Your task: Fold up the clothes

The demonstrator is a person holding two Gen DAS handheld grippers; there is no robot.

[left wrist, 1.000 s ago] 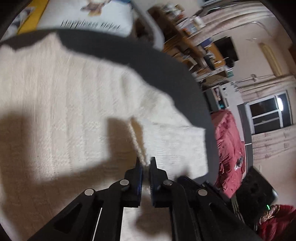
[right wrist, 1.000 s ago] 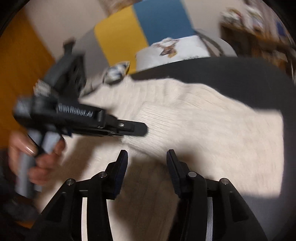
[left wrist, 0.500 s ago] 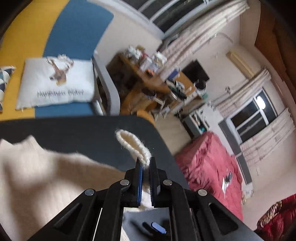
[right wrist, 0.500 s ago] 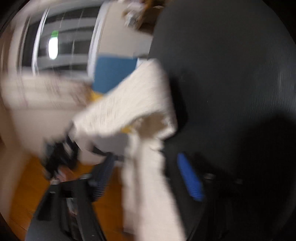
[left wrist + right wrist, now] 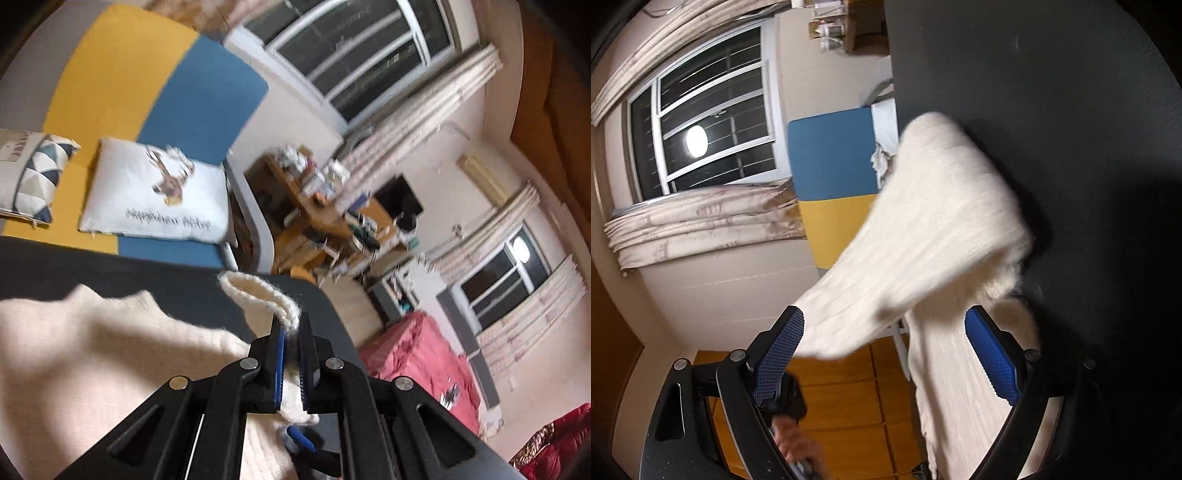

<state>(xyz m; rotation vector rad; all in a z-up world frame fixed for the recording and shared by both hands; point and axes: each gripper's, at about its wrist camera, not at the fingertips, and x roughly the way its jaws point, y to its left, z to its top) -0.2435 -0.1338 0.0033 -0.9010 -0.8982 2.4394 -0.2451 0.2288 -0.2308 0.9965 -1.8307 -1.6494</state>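
A cream knitted sweater (image 5: 92,362) lies partly on the black table (image 5: 110,269). My left gripper (image 5: 290,325) is shut on a folded edge of it, and a loop of knit sticks up past the fingertips, clear of the tabletop. In the right wrist view the picture is rolled, so the table (image 5: 1052,129) stands along the right side. There the lifted sweater (image 5: 942,229) hangs in a wide drape. My right gripper (image 5: 886,354) is opening, its jaws wide. Cloth lies between the blue pads (image 5: 993,354), which do not press on it.
Behind the table are a deer-print pillow (image 5: 159,199), a triangle-patterned pillow (image 5: 29,177) and yellow and blue panels (image 5: 207,96). A cluttered wooden desk (image 5: 332,218) and a red bedspread (image 5: 417,358) lie to the right. A hand (image 5: 794,443) shows over the wooden floor (image 5: 857,398).
The left gripper has risen, carrying the sweater's edge off the table. The right gripper has rolled onto its side and spread its jaws around the hanging cloth.
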